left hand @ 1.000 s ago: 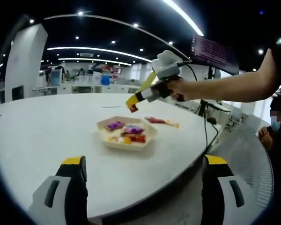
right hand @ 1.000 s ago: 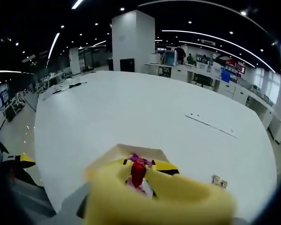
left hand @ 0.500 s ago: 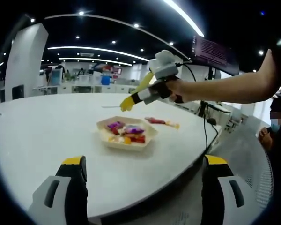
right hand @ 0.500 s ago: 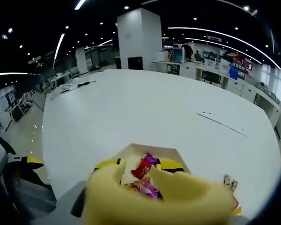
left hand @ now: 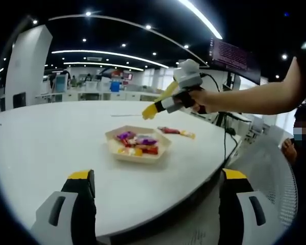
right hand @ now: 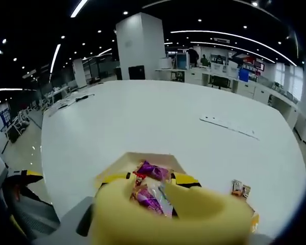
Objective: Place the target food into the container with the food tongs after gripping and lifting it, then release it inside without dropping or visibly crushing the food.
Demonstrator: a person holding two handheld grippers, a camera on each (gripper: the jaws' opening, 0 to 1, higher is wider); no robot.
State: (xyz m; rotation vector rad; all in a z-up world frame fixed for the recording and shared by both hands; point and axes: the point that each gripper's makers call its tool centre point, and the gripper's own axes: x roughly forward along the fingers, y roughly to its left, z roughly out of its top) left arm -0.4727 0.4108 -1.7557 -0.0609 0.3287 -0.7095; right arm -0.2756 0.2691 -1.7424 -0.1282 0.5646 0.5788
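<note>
Resting on the white table [left hand: 51,143], a hexagonal container [left hand: 137,145] was seen holding wrapped candies [left hand: 137,143]. The yellow food tongs [left hand: 160,101] were held by the right gripper [left hand: 181,99] above the table beyond the container, tips empty and parted. The left gripper [left hand: 155,204] was held low, jaws spread wide. Two more candies [left hand: 176,132] lay beside the container.

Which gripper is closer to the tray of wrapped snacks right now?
Right. The right gripper with its yellow tongs hovers just above the tray; the left gripper sits back at the table edge.
</note>
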